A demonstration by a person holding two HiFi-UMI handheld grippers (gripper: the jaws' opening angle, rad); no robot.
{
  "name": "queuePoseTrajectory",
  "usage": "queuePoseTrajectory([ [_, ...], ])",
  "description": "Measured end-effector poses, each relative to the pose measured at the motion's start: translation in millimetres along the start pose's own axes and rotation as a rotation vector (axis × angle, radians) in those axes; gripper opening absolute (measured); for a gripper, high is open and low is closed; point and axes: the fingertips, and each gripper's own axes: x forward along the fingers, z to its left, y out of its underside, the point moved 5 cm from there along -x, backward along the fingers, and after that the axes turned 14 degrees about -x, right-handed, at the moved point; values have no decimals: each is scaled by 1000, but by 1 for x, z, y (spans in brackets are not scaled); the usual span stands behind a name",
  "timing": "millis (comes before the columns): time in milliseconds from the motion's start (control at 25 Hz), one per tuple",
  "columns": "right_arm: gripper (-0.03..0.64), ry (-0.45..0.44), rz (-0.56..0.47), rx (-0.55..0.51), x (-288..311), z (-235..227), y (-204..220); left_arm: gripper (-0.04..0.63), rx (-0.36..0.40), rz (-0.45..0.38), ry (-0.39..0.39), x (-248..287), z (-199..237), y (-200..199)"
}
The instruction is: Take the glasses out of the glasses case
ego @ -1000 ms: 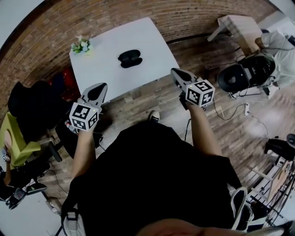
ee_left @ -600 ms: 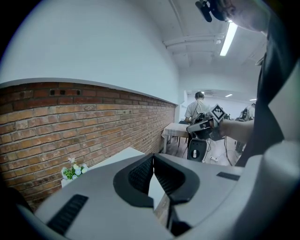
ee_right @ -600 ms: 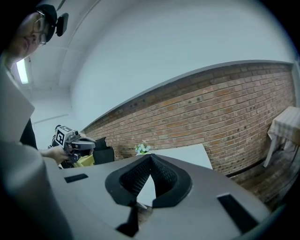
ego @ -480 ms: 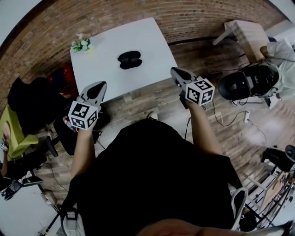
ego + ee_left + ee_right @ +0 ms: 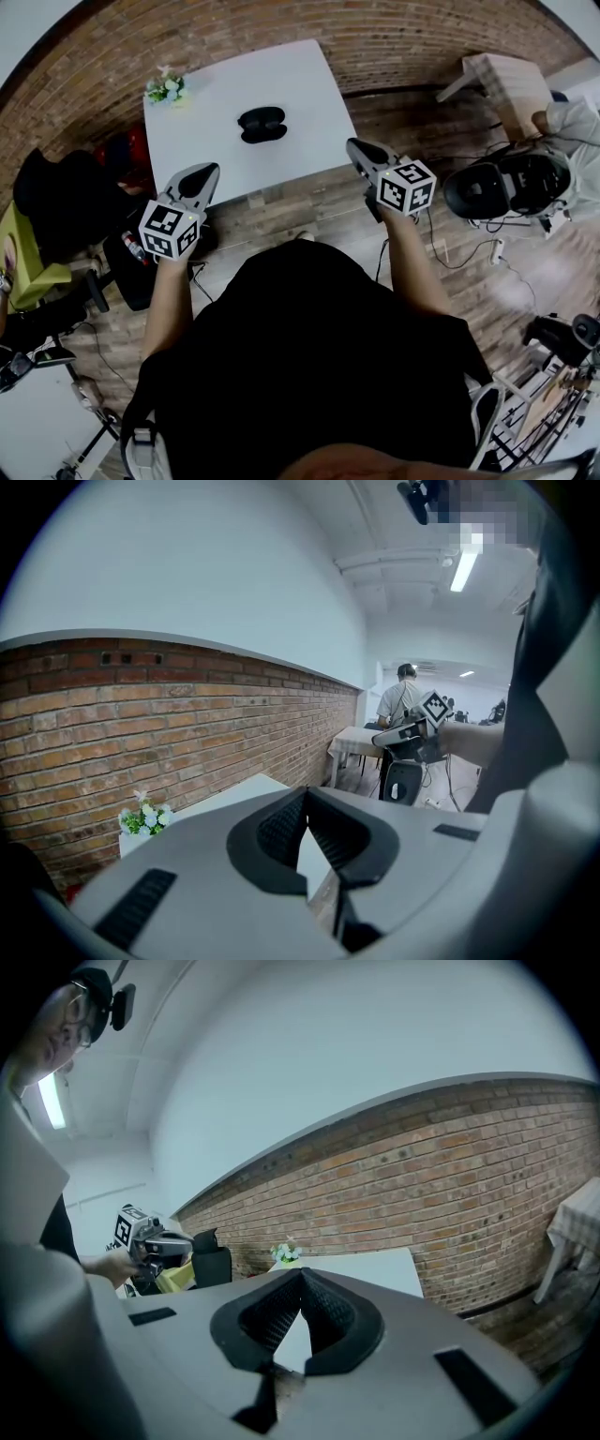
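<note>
STANDING BACK FROM THE TABLE: A person stands on the wooden floor short of a white table (image 5: 300, 84), a hand-held gripper raised in each hand. The job of lifting glasses from their case has not yet begun. The black glasses case (image 5: 262, 123) lies near the middle of the table, well apart from both tools. A small bunch of flowers (image 5: 166, 89) sits at the table's far left corner, by the brick wall. From this height it cannot be told whether the case lid is up or down, and no glasses can be made out. The left gripper (image 5: 199, 180) hangs off the table's near left corner and the right gripper (image 5: 361, 150) off its near right corner, both over the floor rather than the tabletop. Each gripper's own view shows its two jaws meeting at the tips with nothing between them.

The step in hand looks to be the approach. Doing it well likely means closing in on the table until the case sits squarely ahead of both tools, and parting the jaws before reaching it. One gripper could then pin the base to the table while the other works the lid, so the light case does not skid across the smooth top. The glasses will probably want a gentle pinch at the bridge or an arm, not the lenses.
</note>
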Motion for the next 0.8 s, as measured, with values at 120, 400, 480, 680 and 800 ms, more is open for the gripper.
queuePoseTrajectory([
  [120,15,-10,9,2,0,-7,4,9,-10,-2,-10,5,-1,0],
  [400,15,-26,7,-3,-4,-23,12,9,-35,-3,3,17,-11,3],
  [480,15,-28,3,-2,-6,-25,14,9,-31,-5,4,17,-16,3],
  [680,15,-47,2,-12,-6,-22,13,9,-33,-14,3,10,-22,4],
  [800,15,-64,9,-17,-3,-18,14,9,-38,-14,18,8,-25,8],
])
